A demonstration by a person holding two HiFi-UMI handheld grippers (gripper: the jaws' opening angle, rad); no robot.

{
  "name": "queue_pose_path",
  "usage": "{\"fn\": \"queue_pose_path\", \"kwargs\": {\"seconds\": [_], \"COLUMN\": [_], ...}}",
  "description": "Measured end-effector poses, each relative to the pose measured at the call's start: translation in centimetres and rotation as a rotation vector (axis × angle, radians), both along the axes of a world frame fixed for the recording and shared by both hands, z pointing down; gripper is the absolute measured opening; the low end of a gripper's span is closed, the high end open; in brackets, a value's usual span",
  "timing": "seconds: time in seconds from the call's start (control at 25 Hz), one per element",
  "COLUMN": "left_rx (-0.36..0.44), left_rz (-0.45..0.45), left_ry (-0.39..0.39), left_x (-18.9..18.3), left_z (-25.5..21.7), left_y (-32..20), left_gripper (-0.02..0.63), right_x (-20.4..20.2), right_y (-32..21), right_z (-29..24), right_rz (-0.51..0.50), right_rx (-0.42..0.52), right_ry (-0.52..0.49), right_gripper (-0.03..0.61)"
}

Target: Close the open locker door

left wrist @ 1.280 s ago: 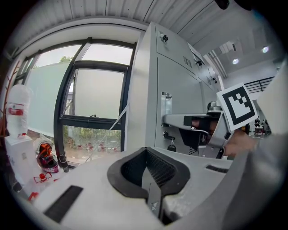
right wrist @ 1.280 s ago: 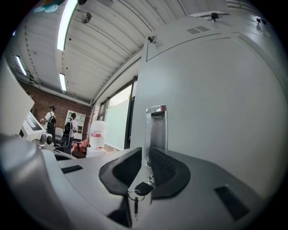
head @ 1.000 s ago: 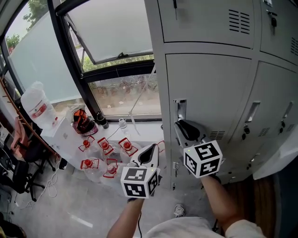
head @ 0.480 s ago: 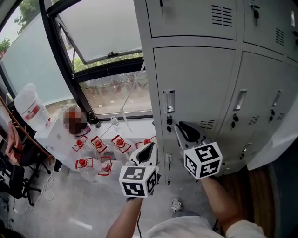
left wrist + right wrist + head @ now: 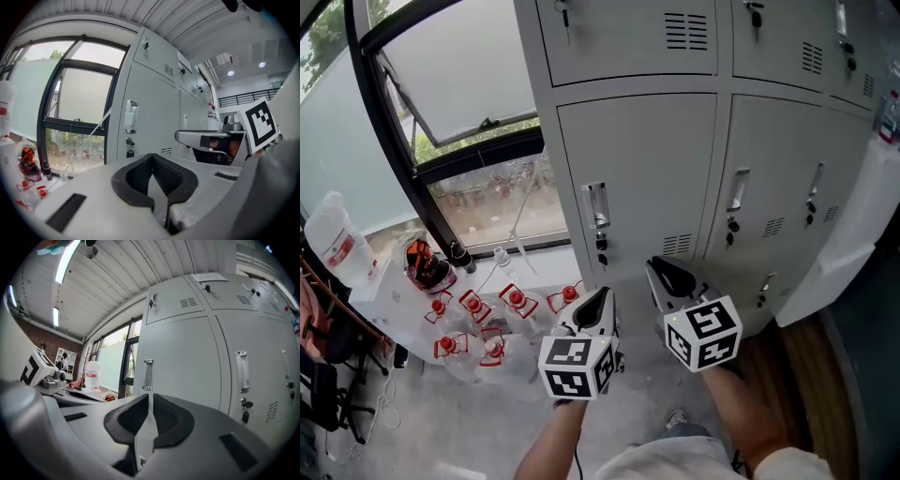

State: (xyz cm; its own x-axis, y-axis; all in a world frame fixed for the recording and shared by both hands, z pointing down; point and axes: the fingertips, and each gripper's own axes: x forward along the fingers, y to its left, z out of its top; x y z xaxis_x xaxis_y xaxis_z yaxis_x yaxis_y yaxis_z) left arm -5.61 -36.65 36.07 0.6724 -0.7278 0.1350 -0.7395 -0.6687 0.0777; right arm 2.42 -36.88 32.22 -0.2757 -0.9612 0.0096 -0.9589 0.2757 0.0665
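Left tongs (image 5: pixel 601 296) hover apart from locker door (image 5: pixel 649 164).

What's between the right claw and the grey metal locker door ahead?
Only open air, in the right gripper view. The right claw, empty, jaws lately closing further, faces the grey metal locker door.

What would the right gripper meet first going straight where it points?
Probably the flat grey metal locker door beside its vertical handle. The right gripper has empty jaws that have just been closing.
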Motion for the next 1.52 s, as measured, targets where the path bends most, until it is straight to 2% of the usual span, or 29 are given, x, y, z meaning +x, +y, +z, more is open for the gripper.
{"fn": "queue_pose_path", "kwargs": {"seconds": [0.4,1.0,1.52], "left_rx": [0.008,0.025,0.029], "left_rz": [0.061,0.049,0.046], "left_ry": [0.006,-0.005,-0.03], "left_x": [5.9,14.5,17.0], "left_z": [-0.5,-1.4,-1.1], "left_y": [1.7,4.9,6.4], "left_gripper": [0.008,0.008,0.008], "right_x": [4.7,12.1,14.2], "right_y": [3.1,7.2,8.4], "right_z": [0.0,0.5,0.7], "right_rz": [0.044,-0.012,-0.031], "right_rx": [-0.004,-0.02,-0.006], "right_ry": [-0.002,-0.032,-0.055], "right_gripper": [0.018,0.006,0.006]}}
